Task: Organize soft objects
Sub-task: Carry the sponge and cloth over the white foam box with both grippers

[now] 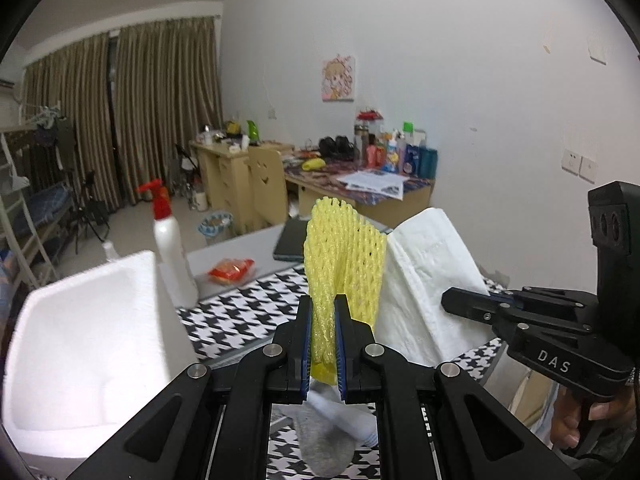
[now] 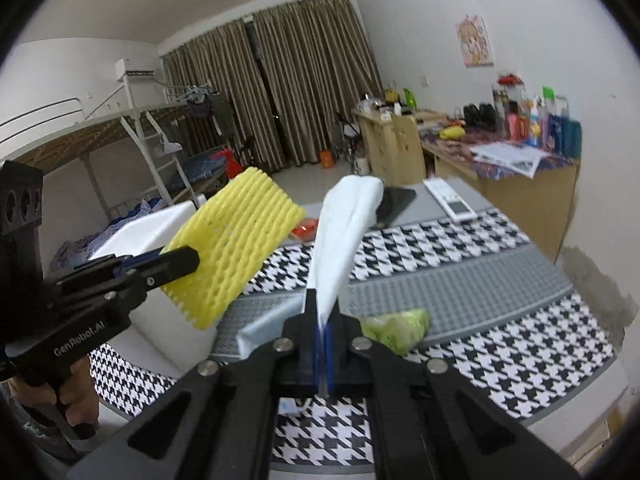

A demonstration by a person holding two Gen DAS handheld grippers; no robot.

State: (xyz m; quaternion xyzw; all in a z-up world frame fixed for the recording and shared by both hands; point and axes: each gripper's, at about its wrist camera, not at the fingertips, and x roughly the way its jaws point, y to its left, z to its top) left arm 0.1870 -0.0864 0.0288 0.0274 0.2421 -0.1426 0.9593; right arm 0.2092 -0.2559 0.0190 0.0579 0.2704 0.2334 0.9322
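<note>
My left gripper (image 1: 323,308) is shut on a yellow foam net sleeve (image 1: 344,256), held up above the houndstooth table; it also shows in the right wrist view (image 2: 236,248). My right gripper (image 2: 323,312) is shut on a white soft pad (image 2: 344,232), held upright; the pad shows in the left wrist view (image 1: 424,280) just right of the sleeve. A white foam box (image 1: 88,340) stands at the left. A grey sock (image 1: 324,444) lies under my left gripper. A green soft item (image 2: 396,328) lies on the table by my right gripper.
A white spray bottle with red cap (image 1: 168,240) stands behind the foam box. An orange packet (image 1: 232,270) and a dark laptop (image 1: 290,240) lie further back. A remote (image 2: 450,200) lies at the table's far side. A cluttered desk (image 1: 360,184) stands by the wall.
</note>
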